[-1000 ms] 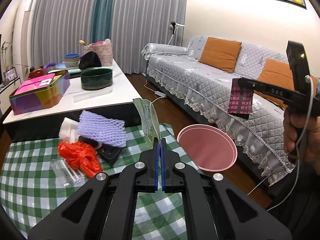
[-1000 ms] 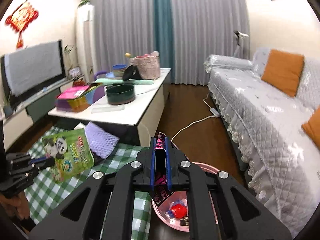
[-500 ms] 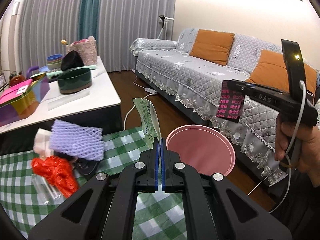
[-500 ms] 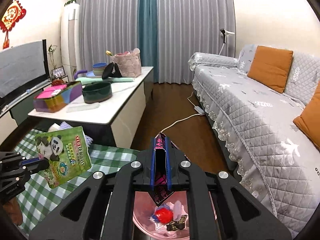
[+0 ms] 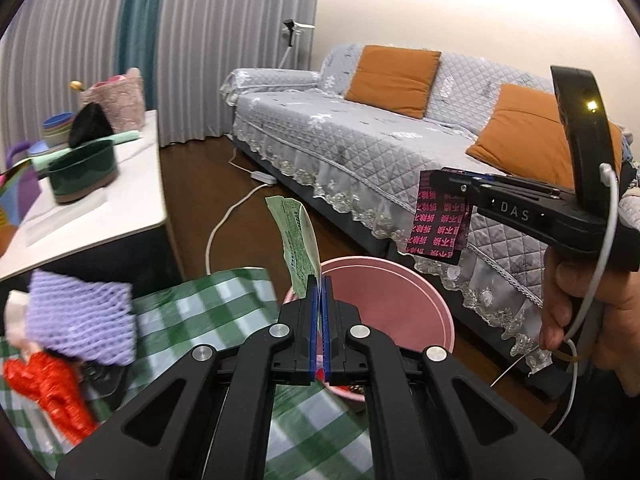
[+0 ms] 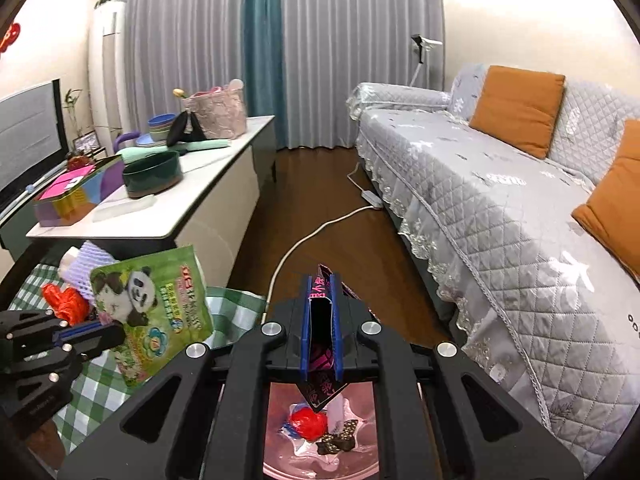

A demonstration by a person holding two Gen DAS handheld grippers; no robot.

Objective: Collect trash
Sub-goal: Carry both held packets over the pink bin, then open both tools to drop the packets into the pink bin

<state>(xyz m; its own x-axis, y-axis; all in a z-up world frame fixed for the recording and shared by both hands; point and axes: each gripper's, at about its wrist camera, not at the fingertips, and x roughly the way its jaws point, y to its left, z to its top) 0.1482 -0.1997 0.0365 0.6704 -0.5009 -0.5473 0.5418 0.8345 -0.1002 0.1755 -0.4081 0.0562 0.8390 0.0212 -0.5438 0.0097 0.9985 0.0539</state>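
Two grippers hold trash by the pink bin [image 5: 404,300].
Left gripper [image 5: 319,320] jaws pinch a green panda bag [image 5: 298,242] at the bin's rim, beside the checked bench [image 5: 224,300]. Right gripper [image 6: 320,320] jaws squeeze a black and pink wrapper [image 6: 320,390] over the bin.

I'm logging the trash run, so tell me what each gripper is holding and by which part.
Left gripper: green panda snack bag, pinched at its lower edge. Right gripper: black and pink wrapper, clamped near its top.
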